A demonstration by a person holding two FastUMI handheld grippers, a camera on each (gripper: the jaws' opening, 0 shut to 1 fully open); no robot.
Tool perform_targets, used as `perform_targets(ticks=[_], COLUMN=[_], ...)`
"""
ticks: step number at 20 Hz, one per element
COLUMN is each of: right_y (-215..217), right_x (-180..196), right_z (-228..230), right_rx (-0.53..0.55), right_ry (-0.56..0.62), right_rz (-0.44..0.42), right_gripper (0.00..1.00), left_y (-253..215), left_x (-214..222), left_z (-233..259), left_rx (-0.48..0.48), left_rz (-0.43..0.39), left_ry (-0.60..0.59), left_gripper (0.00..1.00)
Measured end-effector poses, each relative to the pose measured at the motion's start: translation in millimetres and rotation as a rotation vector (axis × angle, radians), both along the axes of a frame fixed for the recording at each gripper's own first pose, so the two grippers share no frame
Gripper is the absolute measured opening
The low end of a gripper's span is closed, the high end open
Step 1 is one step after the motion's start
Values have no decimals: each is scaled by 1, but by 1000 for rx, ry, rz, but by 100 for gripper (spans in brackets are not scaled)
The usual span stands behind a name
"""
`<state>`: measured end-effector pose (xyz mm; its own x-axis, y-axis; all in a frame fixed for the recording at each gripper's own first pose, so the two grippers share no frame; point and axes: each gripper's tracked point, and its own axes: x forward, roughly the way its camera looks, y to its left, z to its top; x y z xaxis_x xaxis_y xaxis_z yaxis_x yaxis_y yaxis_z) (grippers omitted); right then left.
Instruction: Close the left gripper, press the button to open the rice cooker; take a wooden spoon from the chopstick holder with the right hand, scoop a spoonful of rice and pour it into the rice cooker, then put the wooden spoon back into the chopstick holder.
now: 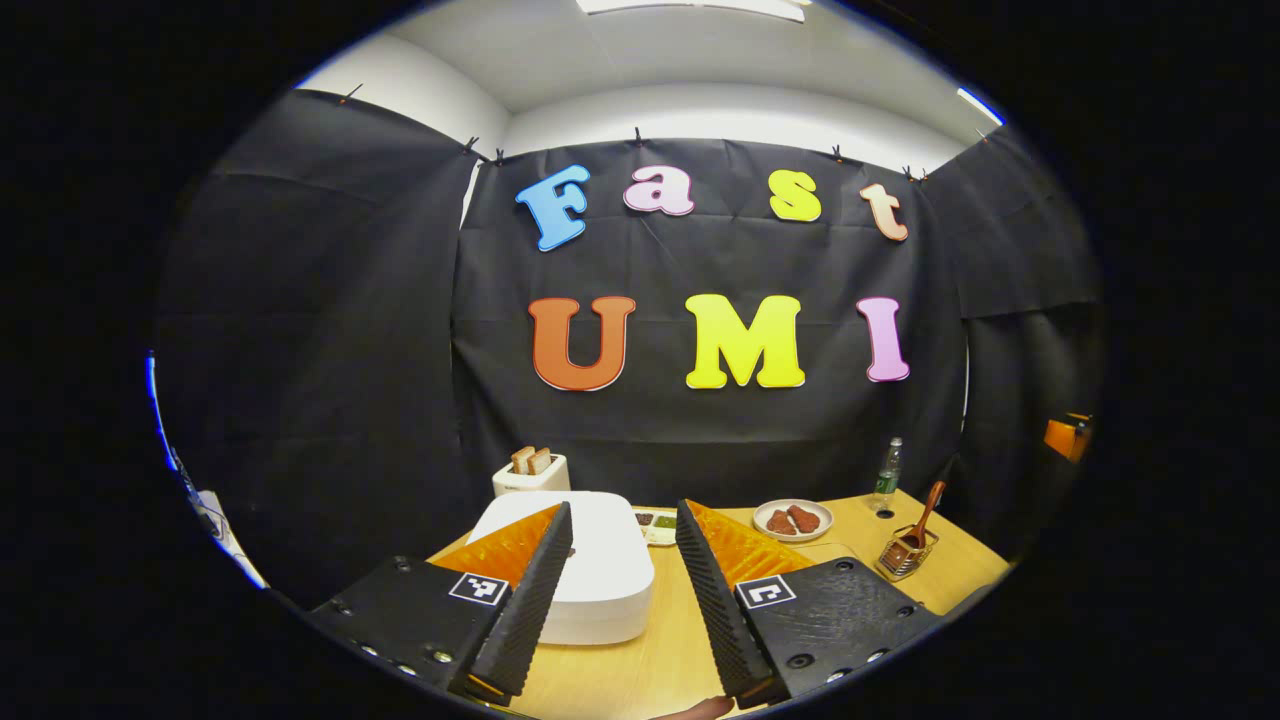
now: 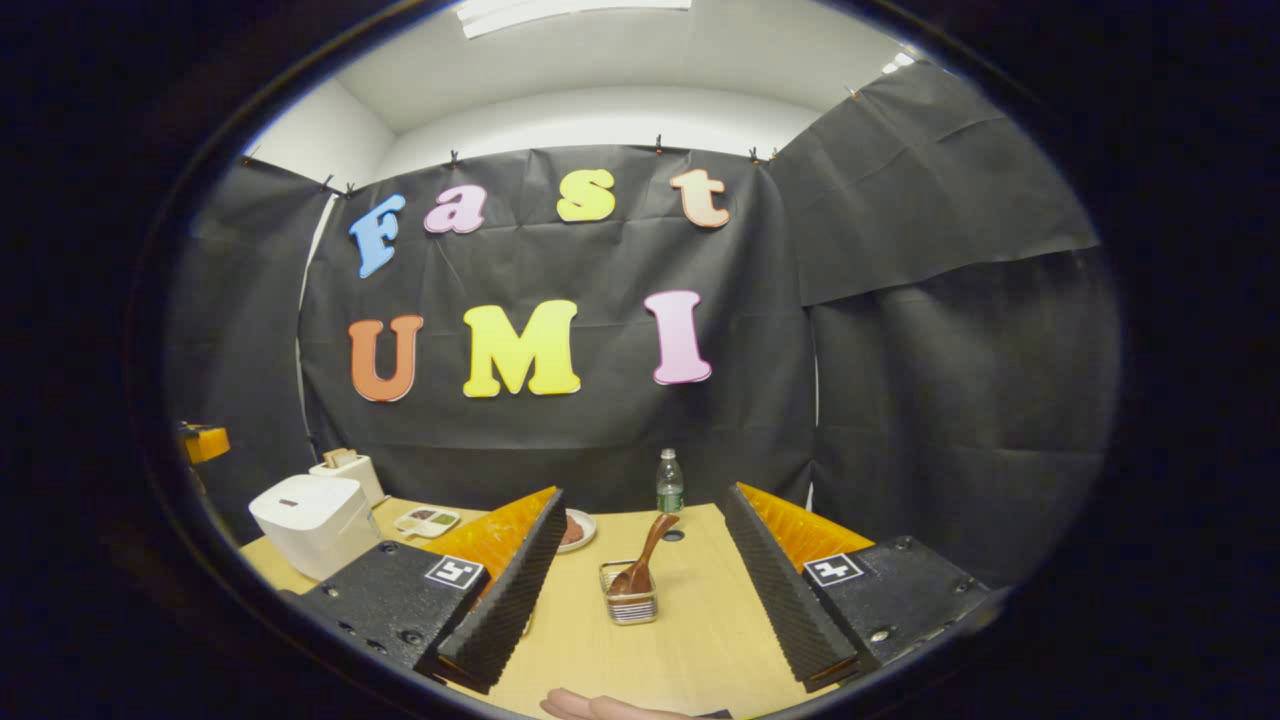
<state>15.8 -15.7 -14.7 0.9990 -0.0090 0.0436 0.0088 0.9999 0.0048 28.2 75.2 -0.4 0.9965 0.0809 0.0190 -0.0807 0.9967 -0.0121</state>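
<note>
Nothing is done yet. Your left hand-held gripper (image 1: pixel 622 600) is spread wide above the closed white rice cooker (image 1: pixel 590 580) on the wooden bench (image 2: pixel 700 640). Your right hand-held gripper (image 2: pixel 640 600) gapes empty; the brown wooden spoon (image 2: pixel 645 568) stands in the wire chopstick holder (image 2: pixel 630 600).

You had a wooden table (image 2: pixel 700 640) carrying a white rice cooker (image 1: pixel 600 580), toaster (image 1: pixel 531 473), sauce dish (image 1: pixel 657 525), plate (image 1: pixel 792 520), bottle (image 2: pixel 669 484), and a chopstick holder (image 2: pixel 630 600) with its wooden spoon (image 2: pixel 645 560).
</note>
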Motion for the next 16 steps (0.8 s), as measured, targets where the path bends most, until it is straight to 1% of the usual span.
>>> perform_targets(ticks=[1, 2, 3, 4, 6, 7, 8, 11, 14, 16], right_y=[-2, 0, 1, 3, 7, 9, 11, 16, 18, 14], right_x=[2, 4, 6, 8, 14, 17, 22, 35, 47, 56], right_z=[2, 2, 3, 2, -3, -5, -8, -20, -35, -42], right_rx=[-13, -21, -24, -23, -19, -16, -13, -23, -36, -29], right_ry=[-16, -32, -46, -57, -61, -61, -61, -53, -31, -17], right_rz=[-13, -17, -18, -18, -7, 1, 7, 22, 38, 39], right_gripper=[99, 100, 100, 100, 100, 100, 100, 100, 100, 100], left_y=[2, 5, 10, 16, 20, 24, 21, 34, 39, 49], left_x=[2, 8, 13, 17, 29, 35, 39, 58, 80, 92], left_z=[-3, -8, -14, -17, -24, -31, -41, -54, -71, -82], left_rx=[-1, -3, 1, 10, 51, 48, 43, 68, 26, 26], left_rz=[-10, -12, -5, 7, 16, 25, 13, 47, 56, 78], left_ry=[16, 31, 50, 63, 87, 109, 146, 199, 266, 298], left_gripper=[55, 39, 33, 31, 31, 16, 0, 0, 0, 0])
